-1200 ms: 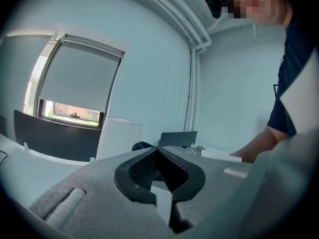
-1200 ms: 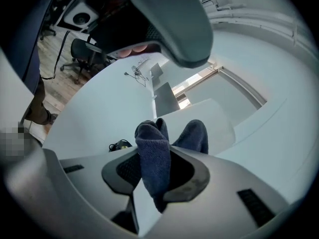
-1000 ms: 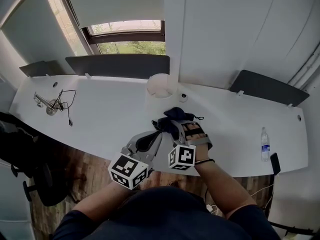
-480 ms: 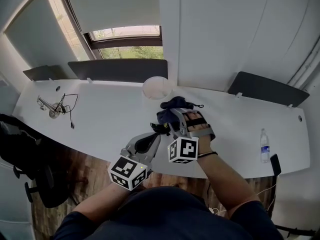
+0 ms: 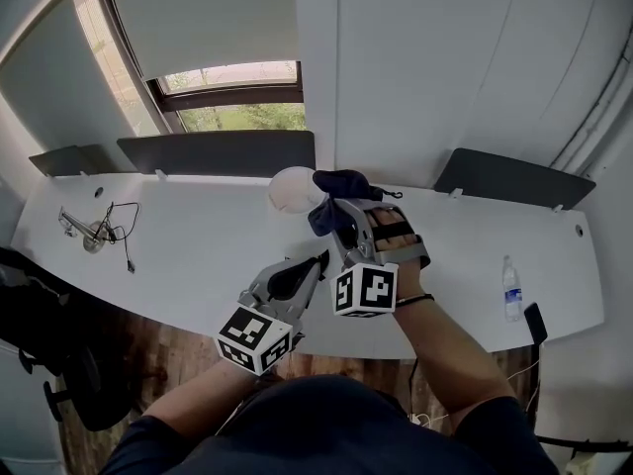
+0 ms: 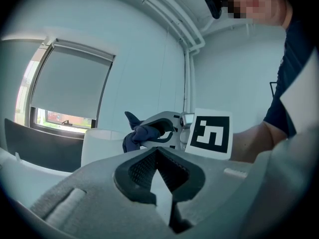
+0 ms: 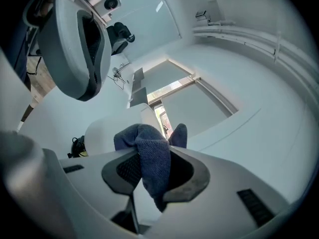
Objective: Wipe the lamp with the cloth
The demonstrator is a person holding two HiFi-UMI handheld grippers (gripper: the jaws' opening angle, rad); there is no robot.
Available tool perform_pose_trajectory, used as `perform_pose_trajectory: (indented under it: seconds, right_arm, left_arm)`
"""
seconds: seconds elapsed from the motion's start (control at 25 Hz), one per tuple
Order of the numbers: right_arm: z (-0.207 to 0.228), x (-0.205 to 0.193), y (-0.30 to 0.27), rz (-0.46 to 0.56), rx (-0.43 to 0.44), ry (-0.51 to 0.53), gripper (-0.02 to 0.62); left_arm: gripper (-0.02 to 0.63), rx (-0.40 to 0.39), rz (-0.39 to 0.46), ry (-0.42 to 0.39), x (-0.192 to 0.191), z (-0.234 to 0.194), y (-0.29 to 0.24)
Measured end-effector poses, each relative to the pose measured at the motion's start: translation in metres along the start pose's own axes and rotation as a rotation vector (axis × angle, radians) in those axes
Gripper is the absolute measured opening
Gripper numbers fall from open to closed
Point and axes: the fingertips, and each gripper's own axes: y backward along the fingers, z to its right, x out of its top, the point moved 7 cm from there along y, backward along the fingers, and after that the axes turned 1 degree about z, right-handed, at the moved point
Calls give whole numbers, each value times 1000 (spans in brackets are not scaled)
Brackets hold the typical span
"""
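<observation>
- Head view looks steeply down on the desk (image 5: pixel 198 245)
- Gripper views sit close behind their jaws, both facing the lamp (image 6: pixel 99 146), shared with the head view

The left tongs (image 6: pixel 158 166) and right tongs (image 7: pixel 149 176) are pale grey moulded plastic, with black ribbed pads (image 6: pixel 137 171) lining the jaws. Each carries a white cube (image 5: pixel 255 337) printed with black square markers, low in the centre of the head view. The person wears a dark navy short-sleeved top (image 5: pixel 326 424) and a thin dark wristband (image 5: pixel 413 299).
</observation>
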Motion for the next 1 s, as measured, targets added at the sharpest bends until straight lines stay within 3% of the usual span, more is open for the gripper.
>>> perform_pose_trajectory:
  seconds: [0.32,1.0]
  right_arm:
    - [-9,-22,-14,-19,-5,-21,114]
    - [-96,-92,-54,-92,190,-47,112]
  left_arm:
    - [6,-26,2,6,4,-12,-27]
    - [6,-11,-87,56,-30,-19,-63]
